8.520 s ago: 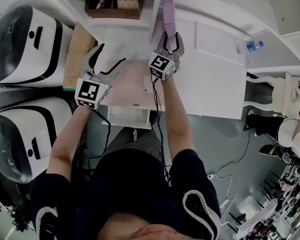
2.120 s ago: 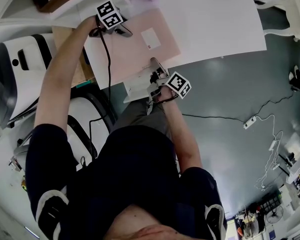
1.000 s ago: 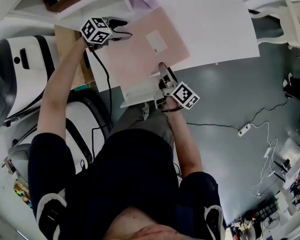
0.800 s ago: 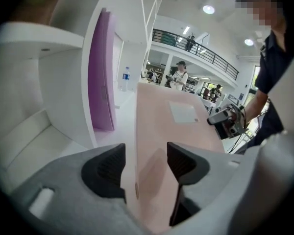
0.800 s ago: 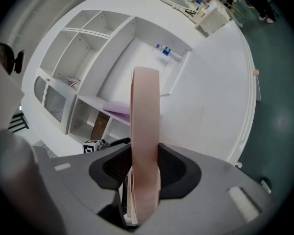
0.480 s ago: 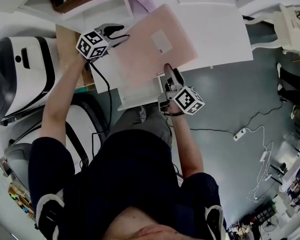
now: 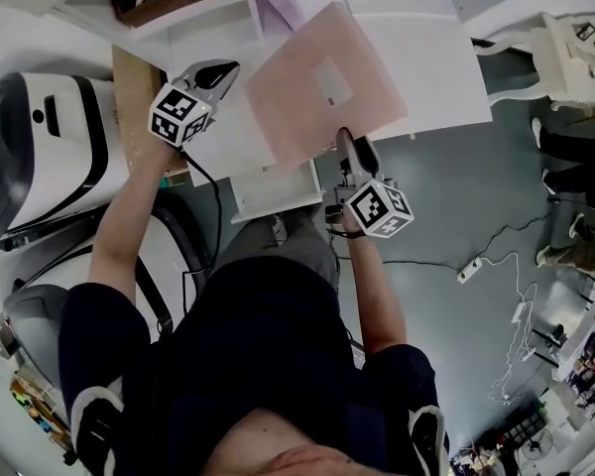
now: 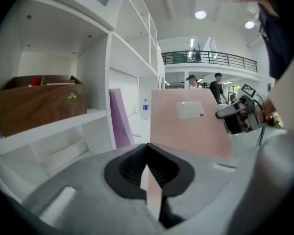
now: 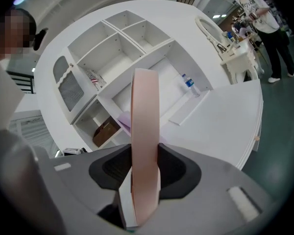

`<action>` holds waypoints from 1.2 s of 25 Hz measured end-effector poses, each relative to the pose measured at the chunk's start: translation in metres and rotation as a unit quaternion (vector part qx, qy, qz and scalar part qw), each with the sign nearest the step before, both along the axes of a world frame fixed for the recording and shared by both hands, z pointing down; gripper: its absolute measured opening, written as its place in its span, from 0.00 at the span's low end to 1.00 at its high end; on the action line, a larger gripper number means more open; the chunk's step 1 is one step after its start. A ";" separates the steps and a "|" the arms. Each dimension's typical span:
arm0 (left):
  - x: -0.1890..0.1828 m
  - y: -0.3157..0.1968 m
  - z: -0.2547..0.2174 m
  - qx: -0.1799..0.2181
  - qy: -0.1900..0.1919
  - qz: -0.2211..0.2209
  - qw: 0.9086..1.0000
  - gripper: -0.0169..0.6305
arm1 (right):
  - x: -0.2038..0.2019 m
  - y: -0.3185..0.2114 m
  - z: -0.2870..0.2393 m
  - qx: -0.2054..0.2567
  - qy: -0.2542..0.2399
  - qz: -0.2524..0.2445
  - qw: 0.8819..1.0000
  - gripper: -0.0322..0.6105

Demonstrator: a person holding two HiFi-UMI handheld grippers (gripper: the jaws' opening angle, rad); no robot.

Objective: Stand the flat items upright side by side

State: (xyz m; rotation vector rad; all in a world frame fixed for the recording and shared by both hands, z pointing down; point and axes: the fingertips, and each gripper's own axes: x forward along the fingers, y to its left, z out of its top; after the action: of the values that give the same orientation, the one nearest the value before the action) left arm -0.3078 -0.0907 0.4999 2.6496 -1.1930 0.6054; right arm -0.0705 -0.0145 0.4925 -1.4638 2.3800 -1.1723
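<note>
Pale pink flat rectangular board [image 7: 322,92] is lifting off white table [image 7: 426,58]; right gripper [image 7: 349,143] clamping its near edge, left gripper [image 7: 225,68] jaws together, empty.

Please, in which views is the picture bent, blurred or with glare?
Head view: fisheye curves the white table at its edges; light is even, no glare. Left gripper view: dark round corners, and the ceiling lamp glares. Right gripper view: the pink board, close to the lens, looks slightly soft; the shelves bulge.
</note>
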 end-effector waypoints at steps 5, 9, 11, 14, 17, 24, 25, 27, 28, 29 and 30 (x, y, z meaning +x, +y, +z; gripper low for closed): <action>-0.002 0.011 -0.022 0.040 0.002 -0.036 0.999 0.03 | 0.009 -0.001 -0.024 0.037 0.050 0.016 0.998 0.29; -0.006 0.019 -0.037 0.052 0.012 -0.058 0.997 0.03 | 0.012 -0.003 -0.046 0.062 0.086 0.021 0.994 0.29; -0.009 0.024 -0.043 0.055 0.014 -0.068 0.996 0.03 | 0.013 -0.005 -0.058 0.079 0.107 0.022 0.991 0.29; -0.014 0.028 -0.051 0.063 0.022 -0.083 0.994 0.03 | 0.016 -0.009 -0.074 0.102 0.136 0.026 0.985 0.29; -0.020 0.033 -0.056 0.069 0.030 -0.098 0.992 0.03 | 0.017 -0.010 -0.087 0.120 0.162 0.030 0.979 0.29; -0.020 0.044 -0.070 0.082 0.040 -0.110 0.990 0.03 | 0.021 -0.022 -0.113 0.165 0.222 0.026 0.961 0.29; -0.020 0.045 -0.073 0.084 0.041 -0.113 0.989 0.03 | 0.021 -0.025 -0.115 0.172 0.230 0.023 0.958 0.29; -0.021 0.047 -0.077 0.088 0.041 -0.121 0.988 0.03 | 0.021 -0.032 -0.118 0.185 0.247 0.017 0.951 0.29; -0.021 0.048 -0.078 0.090 0.040 -0.125 0.987 0.03 | 0.021 -0.037 -0.119 0.189 0.253 0.014 0.949 0.29; -0.021 0.047 -0.079 0.090 0.039 -0.129 0.987 0.03 | 0.022 -0.042 -0.119 0.192 0.256 0.011 0.947 0.29; -0.020 0.047 -0.080 0.091 0.037 -0.134 0.986 0.03 | 0.023 -0.049 -0.119 0.194 0.257 0.008 0.947 0.29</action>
State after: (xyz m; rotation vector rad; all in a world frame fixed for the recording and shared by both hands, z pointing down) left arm -0.3276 -0.0440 0.4200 2.5595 -1.6155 0.3631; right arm -0.0479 -0.0633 0.3739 -1.7940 2.6899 -0.2905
